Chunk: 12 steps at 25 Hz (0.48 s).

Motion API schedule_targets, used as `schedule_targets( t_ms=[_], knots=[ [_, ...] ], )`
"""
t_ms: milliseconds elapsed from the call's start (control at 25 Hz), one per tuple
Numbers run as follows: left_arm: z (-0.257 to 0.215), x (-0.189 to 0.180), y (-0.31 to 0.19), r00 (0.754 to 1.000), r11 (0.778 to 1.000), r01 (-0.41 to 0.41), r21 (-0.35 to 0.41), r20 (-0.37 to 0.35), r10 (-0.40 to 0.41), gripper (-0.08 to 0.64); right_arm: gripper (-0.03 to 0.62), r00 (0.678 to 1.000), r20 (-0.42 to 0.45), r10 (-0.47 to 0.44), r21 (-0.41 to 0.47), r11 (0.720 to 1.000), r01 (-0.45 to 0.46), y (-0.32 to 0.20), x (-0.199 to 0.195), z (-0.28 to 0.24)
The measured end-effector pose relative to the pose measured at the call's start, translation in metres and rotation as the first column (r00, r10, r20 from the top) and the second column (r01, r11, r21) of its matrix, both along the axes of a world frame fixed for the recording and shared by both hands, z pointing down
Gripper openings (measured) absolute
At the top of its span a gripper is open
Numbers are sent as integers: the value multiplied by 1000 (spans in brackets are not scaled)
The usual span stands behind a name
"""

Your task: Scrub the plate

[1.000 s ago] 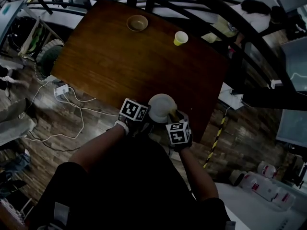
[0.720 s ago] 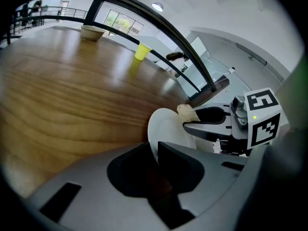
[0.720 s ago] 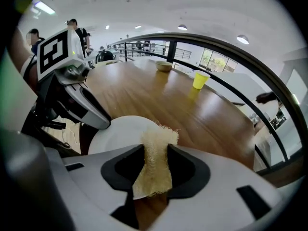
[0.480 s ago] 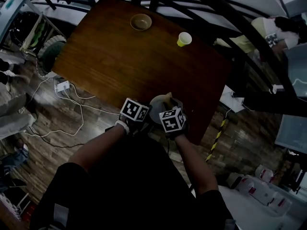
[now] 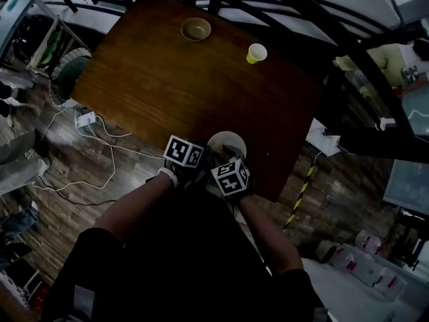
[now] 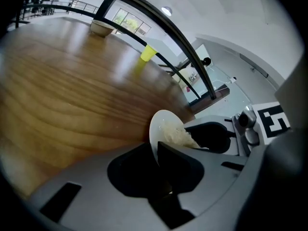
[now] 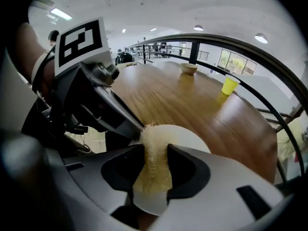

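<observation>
A white plate [image 5: 226, 141] is held over the near edge of the brown table [image 5: 167, 72]. My left gripper [image 6: 156, 163] is shut on the rim of the plate [image 6: 155, 131], which stands on edge in its view. A pale fibrous scrub pad [image 7: 155, 163] is clamped in my right gripper [image 7: 153, 170], and the scrub pad [image 6: 177, 135] presses on the face of the plate [image 7: 185, 136]. In the head view the left gripper [image 5: 201, 161] and right gripper [image 5: 231, 161] sit side by side at the plate's near rim.
A tan bowl [image 5: 196, 29] and a yellow cup [image 5: 255, 53] stand at the table's far side. White cables [image 5: 100, 146] lie on the wooden floor to the left. A dark railing [image 5: 322, 39] runs behind the table.
My right gripper has slid left and nearer across the plate with the scrub pad, ending close beside the left gripper. The left gripper has held the plate in place.
</observation>
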<state>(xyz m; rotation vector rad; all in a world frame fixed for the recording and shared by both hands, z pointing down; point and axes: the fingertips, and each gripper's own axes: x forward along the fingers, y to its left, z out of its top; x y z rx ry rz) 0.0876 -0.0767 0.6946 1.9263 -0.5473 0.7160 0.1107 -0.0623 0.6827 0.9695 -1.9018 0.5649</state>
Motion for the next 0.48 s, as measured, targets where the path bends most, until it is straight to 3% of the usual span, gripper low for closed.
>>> schedule_targets(
  t_ms=[320, 480],
  knots=[
    [1, -3, 0, 1000, 1000, -10, 5, 12, 10, 63, 156, 999, -46, -29, 6, 1000, 30, 37, 16, -2],
    [2, -4, -1, 1000, 1000, -3, 0, 6, 3, 63, 156, 997, -77, 17, 14, 1000, -16, 35, 38, -2]
  ],
)
